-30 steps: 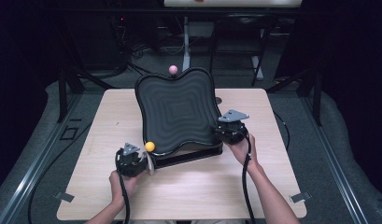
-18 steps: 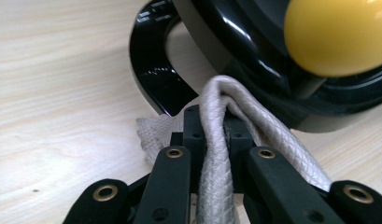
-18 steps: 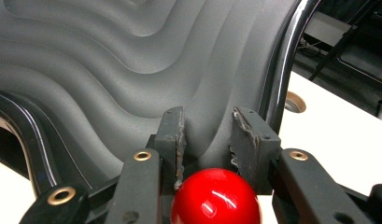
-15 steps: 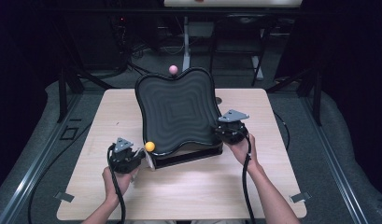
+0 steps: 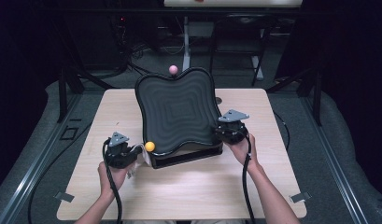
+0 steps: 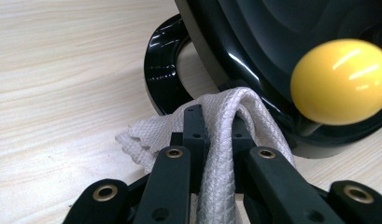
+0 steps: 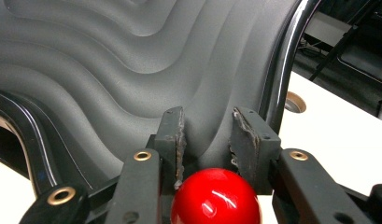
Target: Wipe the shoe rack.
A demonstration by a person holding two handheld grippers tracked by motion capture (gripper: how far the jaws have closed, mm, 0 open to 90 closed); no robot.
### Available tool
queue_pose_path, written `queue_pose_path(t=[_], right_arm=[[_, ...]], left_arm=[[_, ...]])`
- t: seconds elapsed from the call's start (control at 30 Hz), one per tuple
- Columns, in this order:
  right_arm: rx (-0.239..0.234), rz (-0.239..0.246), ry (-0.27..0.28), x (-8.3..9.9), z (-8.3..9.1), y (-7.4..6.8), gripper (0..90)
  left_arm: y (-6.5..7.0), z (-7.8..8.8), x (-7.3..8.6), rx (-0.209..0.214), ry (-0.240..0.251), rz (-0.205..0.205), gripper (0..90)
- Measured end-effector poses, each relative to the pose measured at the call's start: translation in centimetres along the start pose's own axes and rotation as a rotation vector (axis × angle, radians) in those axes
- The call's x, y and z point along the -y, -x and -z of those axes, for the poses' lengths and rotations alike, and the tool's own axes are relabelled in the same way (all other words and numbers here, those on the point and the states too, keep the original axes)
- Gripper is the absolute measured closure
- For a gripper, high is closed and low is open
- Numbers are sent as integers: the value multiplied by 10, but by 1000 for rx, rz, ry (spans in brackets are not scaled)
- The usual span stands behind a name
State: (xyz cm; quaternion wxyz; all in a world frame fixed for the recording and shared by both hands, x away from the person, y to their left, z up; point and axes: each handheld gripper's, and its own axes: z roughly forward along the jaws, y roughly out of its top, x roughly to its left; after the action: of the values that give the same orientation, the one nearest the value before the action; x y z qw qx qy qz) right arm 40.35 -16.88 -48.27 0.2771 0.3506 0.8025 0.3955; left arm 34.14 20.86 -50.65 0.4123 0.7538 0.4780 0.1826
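Lifting left gripper [image 5: 132, 156] with white cloth [image 6: 226, 140], tray [image 5: 177, 112] unmoved

In the left gripper view the white cloth [image 6: 226, 140] runs down between the black jaws and leaves at the bottom edge, so its lower end is hidden. The yellow ball [image 6: 340, 81] covers part of the black wavy tray [image 6: 272, 42], and the right edge cuts that tray. The stem under the ball is mostly hidden.

In the right gripper view the red ball [image 7: 215, 198] is cut by the bottom edge — what it sits on cannot be told.

In the high view the pink ball [image 5: 173, 69] is small, its support hidden behind the tray's rim. The base [image 5: 188, 157] under the tray is mostly covered — its shape stays unclear.
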Motion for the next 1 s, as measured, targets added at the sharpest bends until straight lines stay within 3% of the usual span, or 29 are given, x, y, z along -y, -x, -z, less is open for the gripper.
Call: queue_pose_path(t=[0.67,1.0], right_arm=[[1,-2,0,0,0,0,641],[2,0,-2,0,0,0,641]], left_arm=[[-17,-6,-35,-6,-47,-32,826],[-22,-9,-56,-36,-24,-34,828]])
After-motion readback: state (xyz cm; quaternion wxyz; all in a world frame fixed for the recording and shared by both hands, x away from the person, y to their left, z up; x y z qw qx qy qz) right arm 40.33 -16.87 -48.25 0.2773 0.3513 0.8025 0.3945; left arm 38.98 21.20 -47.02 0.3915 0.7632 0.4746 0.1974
